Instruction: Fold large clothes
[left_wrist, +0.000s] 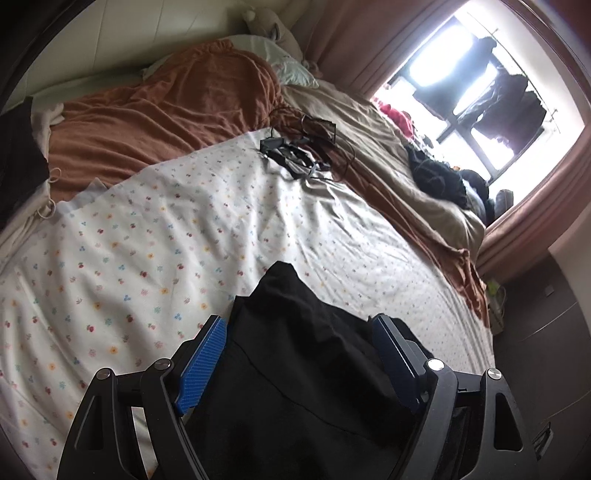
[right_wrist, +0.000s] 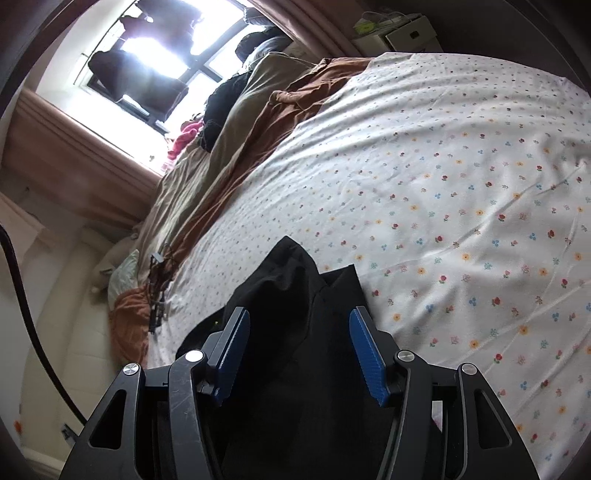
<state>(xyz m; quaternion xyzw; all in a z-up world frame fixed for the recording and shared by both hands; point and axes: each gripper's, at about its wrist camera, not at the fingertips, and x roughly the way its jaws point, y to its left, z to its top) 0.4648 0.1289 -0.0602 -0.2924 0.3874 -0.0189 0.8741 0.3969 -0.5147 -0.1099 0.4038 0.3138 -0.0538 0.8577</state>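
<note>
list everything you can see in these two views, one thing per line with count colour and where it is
black garment: 1, black, on the floral sheet, bunched between the jaws of both grippers
floral sheet: 1, white with small coloured flowers, spread over the near part of the bed
orange blanket: 1, rust orange, crumpled beyond the sheet
beige cover: 1, beige, along the window side of the bed
cables and charger: a tangle, black, at the sheet's far edge
dark clothes pile: 1, black, on the beige cover near the window
pillow: 1, white, at the bed's head
window: 1, bright, clothes hanging outside
left gripper: 1, black with blue pads, jaws apart
right gripper: 1, black with blue pads, jaws apart
</note>
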